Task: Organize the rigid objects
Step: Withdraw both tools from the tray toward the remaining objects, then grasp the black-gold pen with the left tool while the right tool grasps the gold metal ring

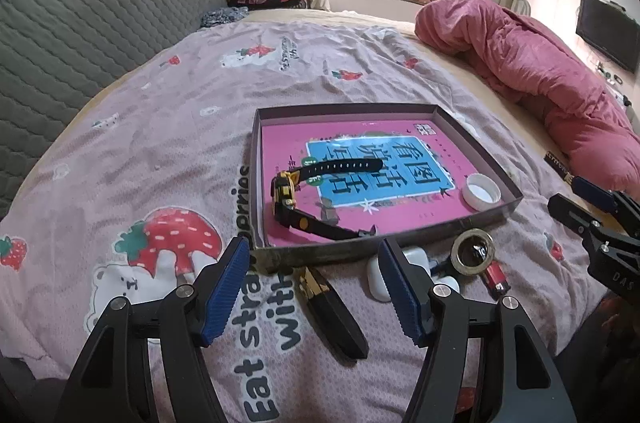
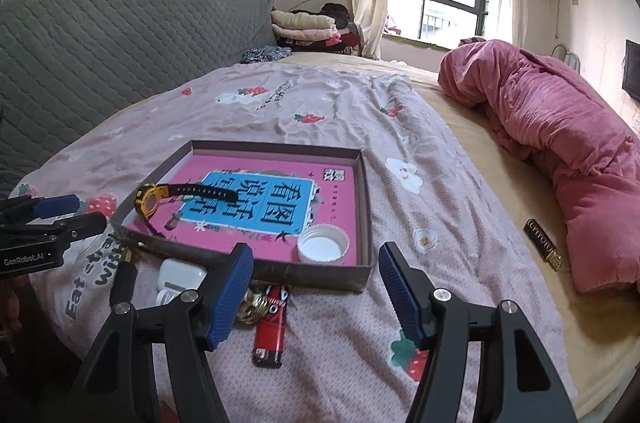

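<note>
Black-and-yellow watch on its edge in the shallow box, straps along the box's width; both grippers' fingers spread, empty.

Partly hidden in the right wrist view: the brass ring, tucked behind the near left finger of the right gripper, and the white earbud case, cut by the same finger. Also covered there: the near end of the black clip, lost behind the shallow box wall's shadow. In the left wrist view, earbud case half masked by the left gripper; red lighter mostly under the ring. Right gripper cut off by the right edge. Small print on the pink book too fine to read. Dark bar near the pink quilt, lettering unreadable.
</note>
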